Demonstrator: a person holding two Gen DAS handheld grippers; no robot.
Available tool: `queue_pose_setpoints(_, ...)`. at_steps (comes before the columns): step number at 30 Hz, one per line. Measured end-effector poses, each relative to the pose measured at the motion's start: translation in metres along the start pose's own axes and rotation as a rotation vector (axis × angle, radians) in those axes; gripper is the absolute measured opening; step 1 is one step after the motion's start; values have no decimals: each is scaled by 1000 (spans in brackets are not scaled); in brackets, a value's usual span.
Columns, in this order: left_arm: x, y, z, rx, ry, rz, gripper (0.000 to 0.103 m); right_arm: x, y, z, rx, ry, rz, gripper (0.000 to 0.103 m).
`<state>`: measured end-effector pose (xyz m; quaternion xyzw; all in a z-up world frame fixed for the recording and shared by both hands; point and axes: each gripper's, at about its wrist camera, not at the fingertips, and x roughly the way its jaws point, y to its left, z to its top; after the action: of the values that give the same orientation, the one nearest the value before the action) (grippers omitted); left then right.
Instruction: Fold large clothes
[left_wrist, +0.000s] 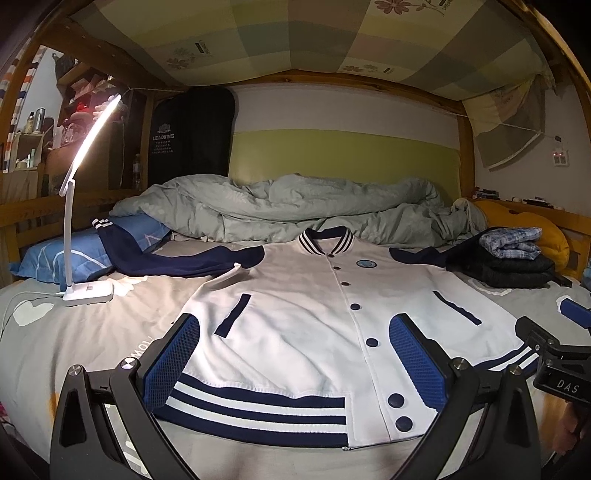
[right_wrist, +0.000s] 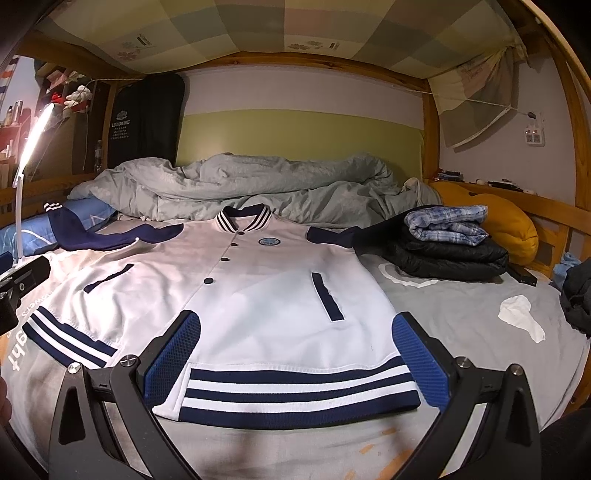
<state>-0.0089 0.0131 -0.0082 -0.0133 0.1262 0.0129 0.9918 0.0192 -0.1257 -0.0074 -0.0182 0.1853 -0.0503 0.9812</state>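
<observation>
- Striped navy-and-white hem of the varsity jacket (left_wrist: 258, 406) is lying closest, right between the spread fingers of the left tongs (left_wrist: 295, 369), which are hanging released and gripping nothing.
- Right tongs (right_wrist: 297, 363) are likewise standing wide and released, their blue pads (right_wrist: 421, 362) flanking the other hem corner of the jacket (right_wrist: 258, 314) without a visible pinch.
- Spread flat and buttoned, the jacket is lying front-up on the grey bedsheet (right_wrist: 461, 325), collar pointing away from both tongs, its navy sleeves reaching outward.
- Beyond the collar, a crumpled grey-green duvet (left_wrist: 295, 206) is bunching along the headboard.
- Left of the left tongs, a white desk lamp (left_wrist: 86, 192) is glowing on the sheet, with a blue pillow (left_wrist: 62, 254) lying just behind it.
- Ahead and right of the right tongs, a folded plaid shirt (right_wrist: 447, 223) is sitting on a folded black jacket (right_wrist: 450, 258).
</observation>
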Motion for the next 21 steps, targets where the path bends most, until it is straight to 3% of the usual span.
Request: queue_pose_setpoints(21,1,-2,-4,5,1,7,103,0,-6,-2,10,3,-9,103)
